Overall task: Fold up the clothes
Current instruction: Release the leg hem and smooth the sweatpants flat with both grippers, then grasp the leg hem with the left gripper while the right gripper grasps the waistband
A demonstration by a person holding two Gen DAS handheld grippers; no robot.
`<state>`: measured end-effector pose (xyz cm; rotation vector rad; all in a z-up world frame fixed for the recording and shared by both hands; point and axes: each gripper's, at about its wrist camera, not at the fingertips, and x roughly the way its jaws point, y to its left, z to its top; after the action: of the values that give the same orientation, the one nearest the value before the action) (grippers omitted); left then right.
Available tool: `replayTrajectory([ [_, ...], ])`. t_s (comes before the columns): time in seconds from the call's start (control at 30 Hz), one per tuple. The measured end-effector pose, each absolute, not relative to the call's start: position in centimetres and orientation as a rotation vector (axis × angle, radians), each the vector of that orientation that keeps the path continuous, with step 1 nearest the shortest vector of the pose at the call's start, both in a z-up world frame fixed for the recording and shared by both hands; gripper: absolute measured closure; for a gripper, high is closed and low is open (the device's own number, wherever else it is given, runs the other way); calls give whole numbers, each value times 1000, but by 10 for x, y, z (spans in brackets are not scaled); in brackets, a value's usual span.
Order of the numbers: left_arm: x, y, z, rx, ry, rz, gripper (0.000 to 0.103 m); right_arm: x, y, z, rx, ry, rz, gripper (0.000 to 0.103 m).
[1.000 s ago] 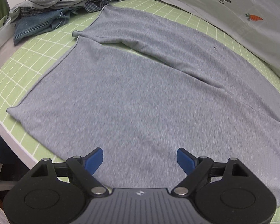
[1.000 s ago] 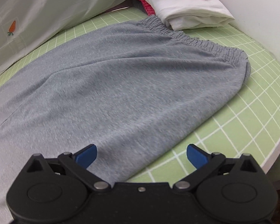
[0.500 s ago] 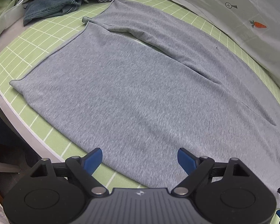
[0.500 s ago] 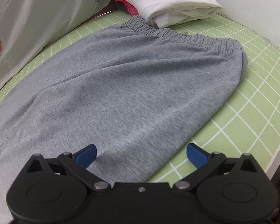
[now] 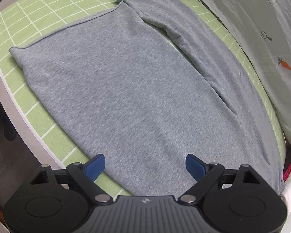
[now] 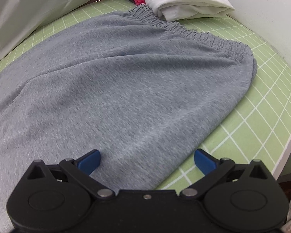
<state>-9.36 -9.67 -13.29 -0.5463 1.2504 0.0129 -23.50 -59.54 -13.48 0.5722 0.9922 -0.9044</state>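
Grey sweatpants (image 5: pixel 126 89) lie flat on a green grid mat (image 5: pixel 36 13). The left wrist view shows the two legs, hems at the far left. The right wrist view shows the hip part (image 6: pixel 126 89) and the gathered elastic waistband (image 6: pixel 213 38) at the far right. My left gripper (image 5: pixel 145 166) is open and empty, low over the near edge of the near leg. My right gripper (image 6: pixel 147 160) is open and empty, low over the near edge of the hip part.
A white cover with a carrot print (image 5: pixel 271 38) runs along the far side. Folded white, pink and beige clothes (image 6: pixel 184 2) are stacked beyond the waistband. The mat's near edge (image 5: pixel 11 89) and right edge (image 6: pixel 289 136) drop off to the floor.
Both grippers have pulled back and dropped lower toward the near edge of the sweatpants. The left view has swung right, so the clothes pile at the far left has left the frame. Both stay open.
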Motion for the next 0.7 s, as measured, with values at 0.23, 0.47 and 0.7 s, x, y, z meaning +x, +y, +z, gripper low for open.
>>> replayTrajectory([
  [0.23,-94,-73,-144,-654,1305,-16,13,-231,-594,-135,598,974,-957,0],
  [0.47,-92,-55,-145,-759,1307,-2,13,-231,-592,-136,606,968,-976,0],
  [0.7,-89,-24,-145,-852,1267,56,13,-230,-593,-136,611,973,-977,0],
])
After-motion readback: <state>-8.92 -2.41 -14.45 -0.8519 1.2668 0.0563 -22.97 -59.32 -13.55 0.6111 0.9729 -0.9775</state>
